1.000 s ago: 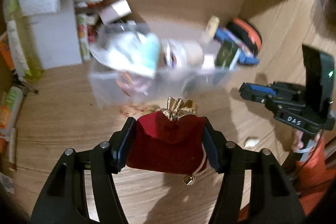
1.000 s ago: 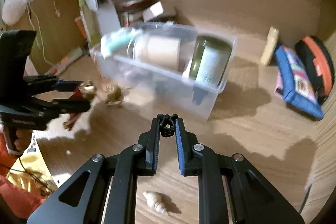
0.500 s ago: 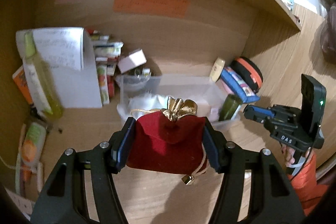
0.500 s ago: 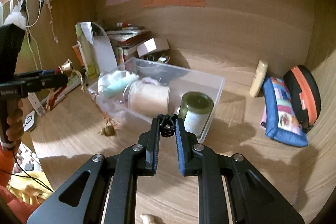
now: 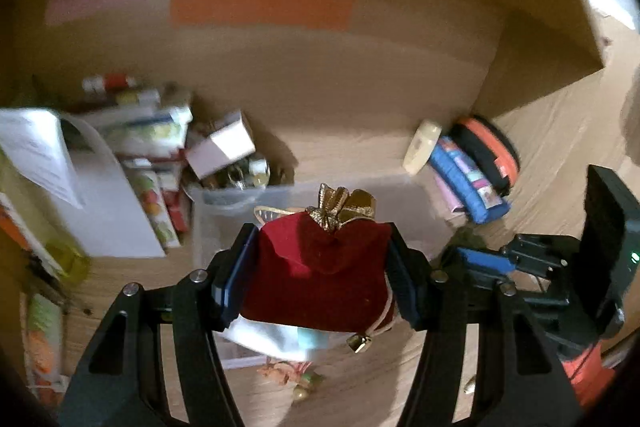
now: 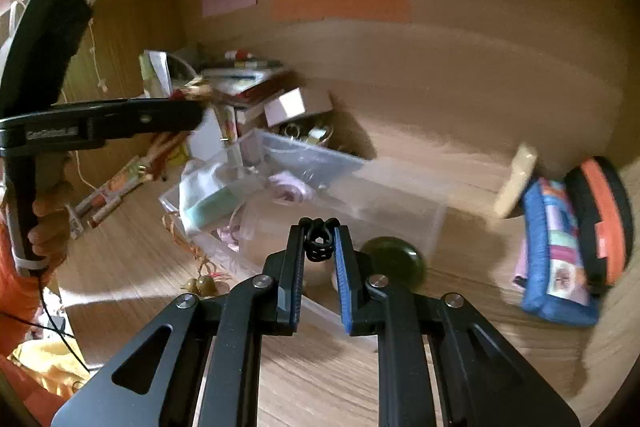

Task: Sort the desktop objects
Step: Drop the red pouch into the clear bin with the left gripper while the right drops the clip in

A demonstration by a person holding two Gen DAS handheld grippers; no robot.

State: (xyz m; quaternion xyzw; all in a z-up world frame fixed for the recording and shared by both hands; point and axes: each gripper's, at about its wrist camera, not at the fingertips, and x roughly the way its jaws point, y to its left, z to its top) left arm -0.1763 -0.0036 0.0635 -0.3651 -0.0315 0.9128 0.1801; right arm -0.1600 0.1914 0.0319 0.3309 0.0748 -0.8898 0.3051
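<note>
My left gripper (image 5: pixel 320 271) is shut on a red velvet pouch (image 5: pixel 320 275) with a gold bow and holds it in the air over the clear plastic bin (image 5: pixel 224 223). My right gripper (image 6: pixel 319 243) is shut on a small black coiled hair tie (image 6: pixel 319 245), held above the near side of the same bin (image 6: pixel 400 203). The bin holds a white and teal packet (image 6: pixel 204 199), a pale roll and a dark green jar (image 6: pixel 394 259). The left gripper also shows from the side at the left of the right wrist view (image 6: pixel 120 119).
A white file holder (image 5: pixel 100 195) and stacked boxes (image 5: pixel 160 147) stand at the back left. A blue pencil case (image 6: pixel 556 243) and an orange-black case (image 6: pixel 604 219) lie at the right, by a cream comb (image 6: pixel 516 179). A small gold-bell ornament (image 6: pixel 204 283) lies on the wooden desk (image 6: pixel 320 367).
Both grippers have moved forward and over the bin, keeping hold of the pouch and the hair tie. The bin now sits directly beneath both.
</note>
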